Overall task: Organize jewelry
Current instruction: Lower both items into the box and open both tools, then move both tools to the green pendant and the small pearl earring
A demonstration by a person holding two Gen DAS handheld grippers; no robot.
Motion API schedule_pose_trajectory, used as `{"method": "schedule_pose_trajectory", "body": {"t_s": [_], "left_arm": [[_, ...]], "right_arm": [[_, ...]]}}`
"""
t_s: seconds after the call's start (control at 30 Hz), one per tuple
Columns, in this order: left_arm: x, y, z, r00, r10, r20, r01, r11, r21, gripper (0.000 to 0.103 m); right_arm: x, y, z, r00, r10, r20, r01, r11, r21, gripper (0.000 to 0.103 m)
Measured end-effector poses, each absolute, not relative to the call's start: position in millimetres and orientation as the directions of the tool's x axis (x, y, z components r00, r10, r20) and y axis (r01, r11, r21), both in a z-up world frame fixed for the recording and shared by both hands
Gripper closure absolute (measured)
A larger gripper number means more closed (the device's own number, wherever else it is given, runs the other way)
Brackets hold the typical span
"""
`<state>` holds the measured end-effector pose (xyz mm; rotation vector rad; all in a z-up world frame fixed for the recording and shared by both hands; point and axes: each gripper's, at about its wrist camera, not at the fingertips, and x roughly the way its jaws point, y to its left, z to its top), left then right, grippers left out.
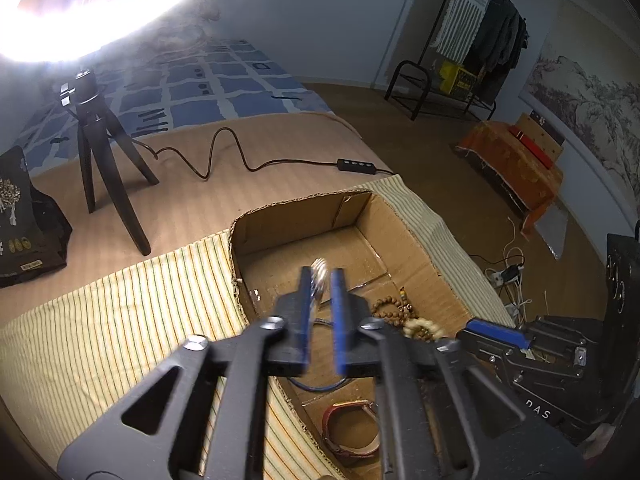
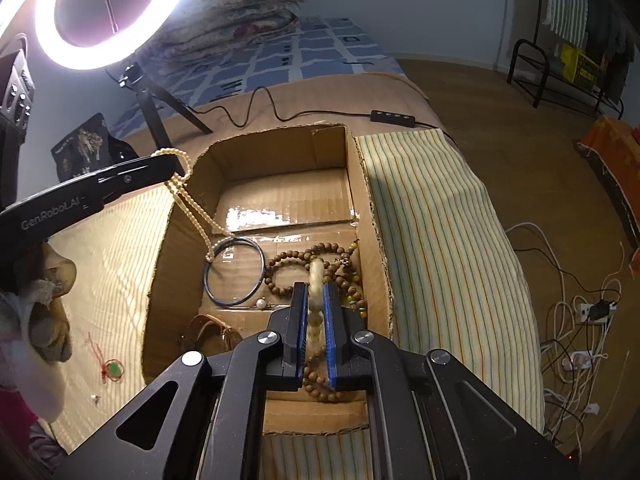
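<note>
An open cardboard box [image 2: 370,216] [image 1: 404,220] sits on a striped cloth. My left gripper [image 1: 322,276] is shut on a pearl necklace [image 2: 192,204], which hangs from it down into the box; the gripper also shows in the right wrist view [image 2: 160,168]. My right gripper [image 2: 316,292] is shut on a cream bead bracelet [image 2: 316,276] low inside the box, over a brown wooden bead strand [image 2: 304,258]. A dark thin bangle [image 2: 234,272], a loose pearl [image 2: 261,303] and a brown leather band [image 1: 352,428] lie on the box floor.
A ring light [image 2: 112,12] on a black tripod [image 1: 104,152] stands behind the box, its cable and switch [image 1: 356,166] across the bed. A black pouch [image 1: 24,220] is at the left. A red string charm [image 2: 112,370] lies on the cloth. Cables [image 2: 576,320] cover the floor at the right.
</note>
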<state>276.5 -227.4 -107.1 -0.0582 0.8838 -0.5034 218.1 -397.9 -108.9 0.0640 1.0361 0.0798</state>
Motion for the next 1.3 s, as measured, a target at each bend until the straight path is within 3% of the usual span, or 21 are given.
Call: {"method": "schedule_pose_trajectory", "body": {"t_s": [0.07,0.13,0.5,0.77,1.3], "left_arm": [[274.5,-225.7,-105.7,0.536,-0.443,-0.719,0.394,0.884,-0.252,0.060],[273.9,-224.4,-105.4,0.536,-0.442,-0.719,0.392,0.885,-0.251,0.060],[258.6,-208.9,-93.9,0.551,-0.424,-0.718,0.375,0.895,-0.241,0.060],[234.1,-188.3,-74.8,0.579,-0.394,-0.714,0.389,0.903,-0.183,0.060],[158.0,-78.2,-67.0,0.602,-0.334,-0.725,0.326,0.932,-0.159,0.060]], "right_arm": [[217.3,-399.1,-108.1,0.509,0.098,-0.855,-0.032,0.995,0.095,0.072],[215.7,-399.5,-105.6,0.520,0.096,-0.849,-0.029,0.995,0.095,0.065],[210.0,-397.0,-96.7,0.534,0.090,-0.840,-0.016,0.995,0.097,0.061],[196.8,-388.0,-77.1,0.580,0.102,-0.808,-0.026,0.994,0.107,0.039],[162.2,-333.7,-61.5,0.589,0.253,-0.768,-0.177,0.967,0.183,0.039]]}}
